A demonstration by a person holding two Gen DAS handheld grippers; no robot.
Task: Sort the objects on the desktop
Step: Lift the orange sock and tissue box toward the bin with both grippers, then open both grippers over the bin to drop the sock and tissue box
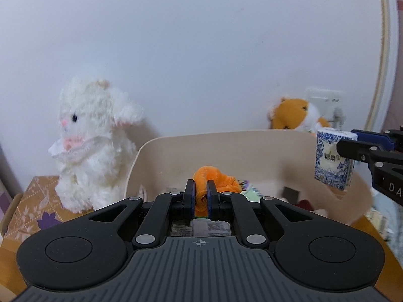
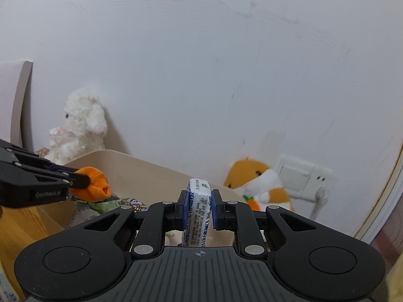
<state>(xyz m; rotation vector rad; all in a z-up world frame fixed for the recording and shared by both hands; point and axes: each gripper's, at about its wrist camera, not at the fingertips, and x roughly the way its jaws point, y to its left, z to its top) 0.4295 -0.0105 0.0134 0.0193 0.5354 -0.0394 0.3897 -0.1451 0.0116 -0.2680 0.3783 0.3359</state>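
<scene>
Landmark = beige bin (image 1: 226, 146) on the wooden desktop (image 1: 10, 254), up against the white wall (image 1: 201, 37).

Left gripper (image 1: 200, 196) hangs over the bin's near side, jaws clamped on an orange plush toy (image 1: 214, 178); toy sits above the bin's inside, off the stuff lying in there.

Right gripper (image 2: 199, 206) is at the bin's right end, jaws clamped on a blue-and-white tissue pack (image 2: 197, 211), pack upright, held over the bin's rim there.

Inside the bin: patterned bits & printed paper, too blurred to name.

Left of the bin, a white plush lamb (image 1: 88, 138) on a patterned box (image 1: 37, 201). Behind the bin's right corner, an orange-white plush hamster (image 2: 257, 181), w/ a wall socket (image 2: 299, 176) just beside it.
</scene>
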